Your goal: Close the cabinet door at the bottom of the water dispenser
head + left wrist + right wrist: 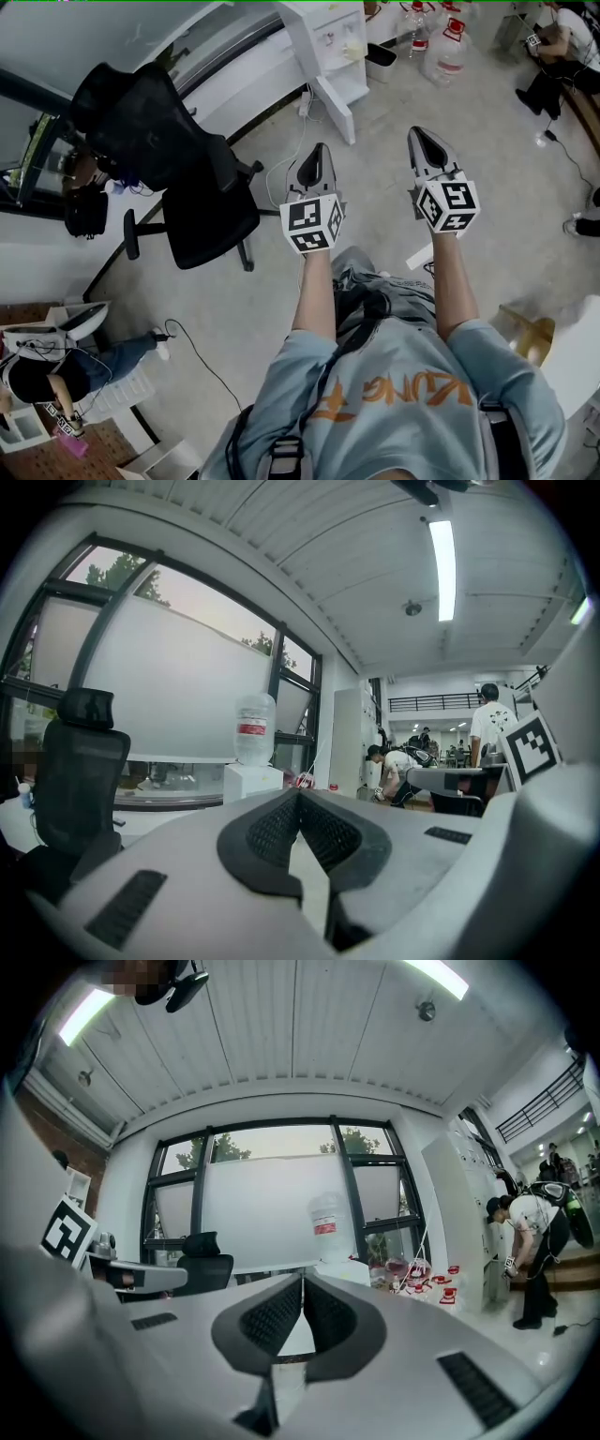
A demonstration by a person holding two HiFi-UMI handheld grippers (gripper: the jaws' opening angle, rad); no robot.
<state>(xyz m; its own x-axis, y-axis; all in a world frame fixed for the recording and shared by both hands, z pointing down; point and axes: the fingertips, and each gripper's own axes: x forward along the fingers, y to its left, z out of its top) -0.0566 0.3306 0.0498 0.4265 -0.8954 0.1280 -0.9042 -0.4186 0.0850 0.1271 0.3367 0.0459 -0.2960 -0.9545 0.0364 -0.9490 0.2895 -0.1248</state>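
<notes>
Water dispenser (323,36) stands ahead of both grippers, with the office chair (178,178) off to one side of it. Its bottom cabinet door (335,109) stands open, the panel's long edge running out from the dispenser front toward the person.

Left gripper (320,150): jaws clenched, nothing between them, tip near the door's free edge.

Right gripper (422,134): jaws clenched, empty, farther from the dispenser, on the side away from the chair.

Judgement: the left hand is nearer, and the door must swing back toward the dispenser.

Only the head view shows the door. Both gripper views show the bottle (254,727) on top of the dispenser, with the door hidden below each gripper's body.
</notes>
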